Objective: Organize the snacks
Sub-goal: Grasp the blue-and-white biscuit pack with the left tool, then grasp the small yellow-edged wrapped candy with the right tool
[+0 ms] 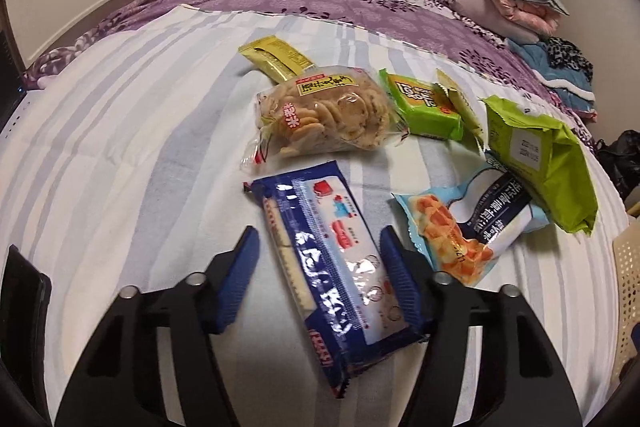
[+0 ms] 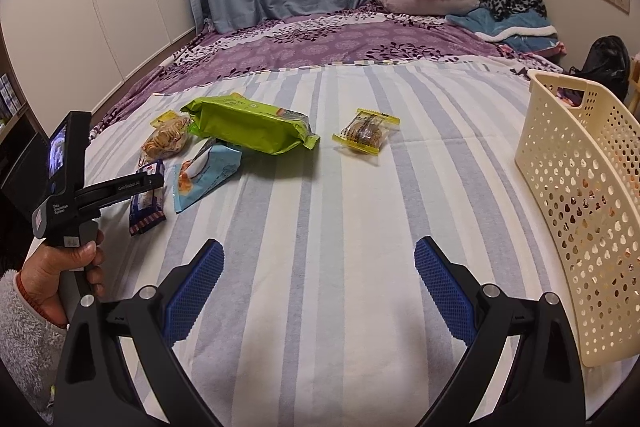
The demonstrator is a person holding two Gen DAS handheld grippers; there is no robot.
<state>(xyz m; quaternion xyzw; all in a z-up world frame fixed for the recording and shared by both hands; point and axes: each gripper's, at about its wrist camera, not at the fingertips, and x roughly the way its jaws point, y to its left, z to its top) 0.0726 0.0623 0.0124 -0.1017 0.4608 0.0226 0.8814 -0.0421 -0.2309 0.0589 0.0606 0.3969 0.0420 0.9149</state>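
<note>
left gripper (image 1: 320, 279): jaws partly closed around long dark-blue plastic cracker packet (image 1: 332, 267); right pad touching, left pad contact unclear
right gripper (image 2: 318, 291): jaws wide apart, empty, over striped bedsheet (image 2: 320, 187)

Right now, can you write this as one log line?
left gripper: around blue packet, grip unclear | right gripper: open, empty | basket: right side | other snacks: on bed

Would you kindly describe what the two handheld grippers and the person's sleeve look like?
Both grippers are black plastic with angular, cut-out arms, silver pivot pins and blue ribbed pads on the fingers. The left gripper also appears from the side in the right wrist view: a pistol-style handle, white lettering along its arm and a small lit screen at the back. The right gripper matches it. The sleeve is fluffy grey-white fleece.
</note>
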